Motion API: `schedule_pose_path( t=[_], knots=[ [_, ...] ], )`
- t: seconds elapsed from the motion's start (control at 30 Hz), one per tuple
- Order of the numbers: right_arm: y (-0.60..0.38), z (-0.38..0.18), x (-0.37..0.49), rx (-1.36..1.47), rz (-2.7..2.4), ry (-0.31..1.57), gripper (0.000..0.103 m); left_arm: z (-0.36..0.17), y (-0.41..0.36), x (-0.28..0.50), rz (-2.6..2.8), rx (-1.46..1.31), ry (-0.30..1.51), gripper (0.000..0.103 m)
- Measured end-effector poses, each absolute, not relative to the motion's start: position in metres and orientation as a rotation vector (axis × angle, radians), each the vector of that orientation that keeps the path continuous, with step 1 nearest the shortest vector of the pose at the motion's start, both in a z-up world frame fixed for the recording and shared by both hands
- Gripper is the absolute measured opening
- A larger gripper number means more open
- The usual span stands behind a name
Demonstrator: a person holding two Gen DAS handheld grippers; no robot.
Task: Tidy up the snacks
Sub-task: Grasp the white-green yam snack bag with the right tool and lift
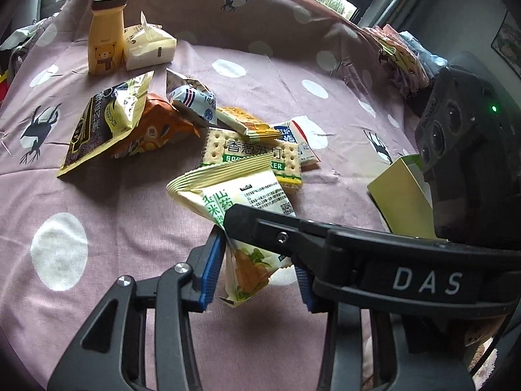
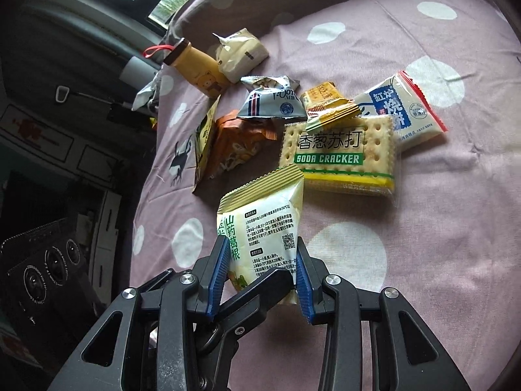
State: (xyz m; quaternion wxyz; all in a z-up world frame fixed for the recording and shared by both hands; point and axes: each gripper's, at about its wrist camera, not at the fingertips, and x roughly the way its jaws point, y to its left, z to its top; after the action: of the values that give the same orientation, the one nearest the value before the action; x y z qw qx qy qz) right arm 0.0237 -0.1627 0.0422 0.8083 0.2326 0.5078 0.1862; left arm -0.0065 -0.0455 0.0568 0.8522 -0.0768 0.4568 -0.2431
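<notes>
A cream and green snack packet (image 2: 263, 218) hangs just above the pink dotted cloth (image 2: 423, 228). My right gripper (image 2: 262, 244) is shut on it, a blue pad on each side. In the left wrist view the same packet (image 1: 228, 195) runs down between the blue pads of my left gripper (image 1: 257, 254), which press its lower end. One black right finger (image 1: 293, 231) crosses over the packet there. In the right wrist view a left finger (image 2: 260, 290) crosses the packet's bottom edge.
Behind the packet lie a soda cracker pack (image 2: 338, 156), a red-edged white pack (image 2: 403, 110), and orange (image 1: 156, 130), black-yellow (image 1: 97, 123) and blue-white (image 1: 195, 97) packets. A yellow bear bottle (image 1: 105, 39) and a white packet (image 1: 149, 45) stand further back. An open yellow-green carton (image 1: 403, 195) is on the right.
</notes>
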Motion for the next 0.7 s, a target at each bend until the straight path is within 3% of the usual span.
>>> schedule_pose_path(
  t=[0.7],
  knots=[
    [-0.159,0.100,-0.016,0.477,0.418,0.910,0.041,0.111,-0.046,-0.045,-0.523,-0.097,0.789,0.039]
  ],
)
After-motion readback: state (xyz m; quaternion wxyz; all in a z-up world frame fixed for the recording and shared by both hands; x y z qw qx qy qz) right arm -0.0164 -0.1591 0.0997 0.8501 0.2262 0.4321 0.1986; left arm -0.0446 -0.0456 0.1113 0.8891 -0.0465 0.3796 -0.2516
